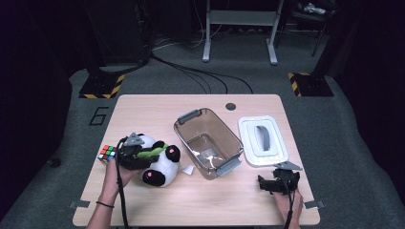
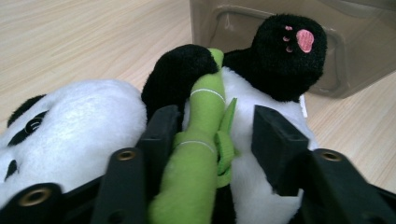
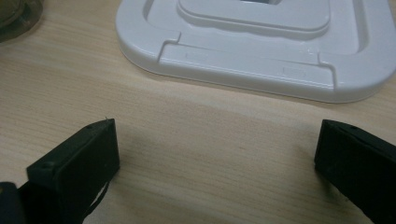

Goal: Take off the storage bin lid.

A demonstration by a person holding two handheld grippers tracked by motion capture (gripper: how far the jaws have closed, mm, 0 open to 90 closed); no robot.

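On the wooden surface (image 1: 200, 195), left of the clear bin (image 1: 208, 141), lies the plush panda (image 1: 160, 164), my left tool (image 2: 212, 135) pinching its belly and green bamboo stalk (image 2: 198, 154), while my right tool (image 3: 215, 158) rests spread wide just before the white lid (image 3: 261, 51).

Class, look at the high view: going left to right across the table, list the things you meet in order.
Rubik's cube → left gripper on the plush panda → clear bin → white lid → right gripper.
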